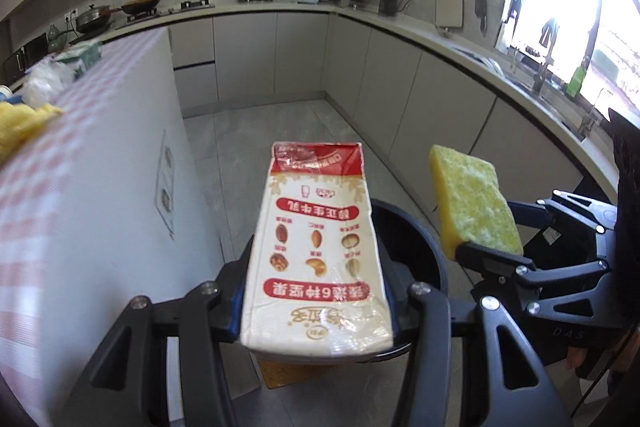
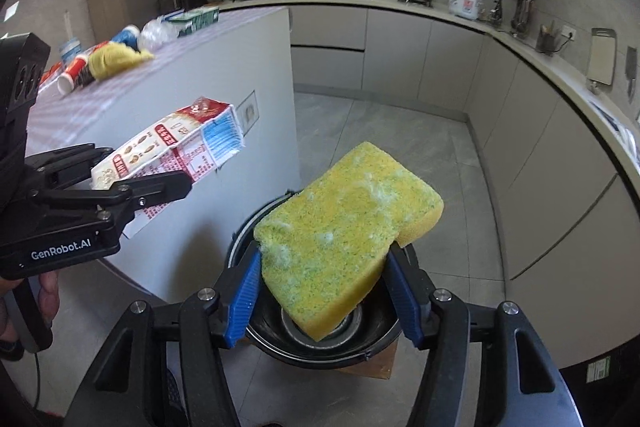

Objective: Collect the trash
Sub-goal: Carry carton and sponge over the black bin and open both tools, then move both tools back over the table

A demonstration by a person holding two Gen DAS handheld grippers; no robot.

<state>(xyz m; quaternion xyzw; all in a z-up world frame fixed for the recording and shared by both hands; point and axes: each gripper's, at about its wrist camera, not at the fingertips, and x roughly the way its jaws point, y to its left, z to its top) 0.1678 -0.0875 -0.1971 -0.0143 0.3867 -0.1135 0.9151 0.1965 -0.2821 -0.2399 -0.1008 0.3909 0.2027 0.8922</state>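
Here, carton (image 1: 316,255) and sponge (image 2: 344,227) between jaws, above bin (image 2: 320,339).

Carton (image 1: 316,251), sponge (image 2: 344,243) above bin (image 2: 256,223)

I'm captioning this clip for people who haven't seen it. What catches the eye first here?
Two pieces of trash held over a black bin on the kitchen floor: a carton clamped in the left gripper, and a yellow sponge in the right gripper. More litter, cups and a yellow cloth, lies on the checked counter behind.
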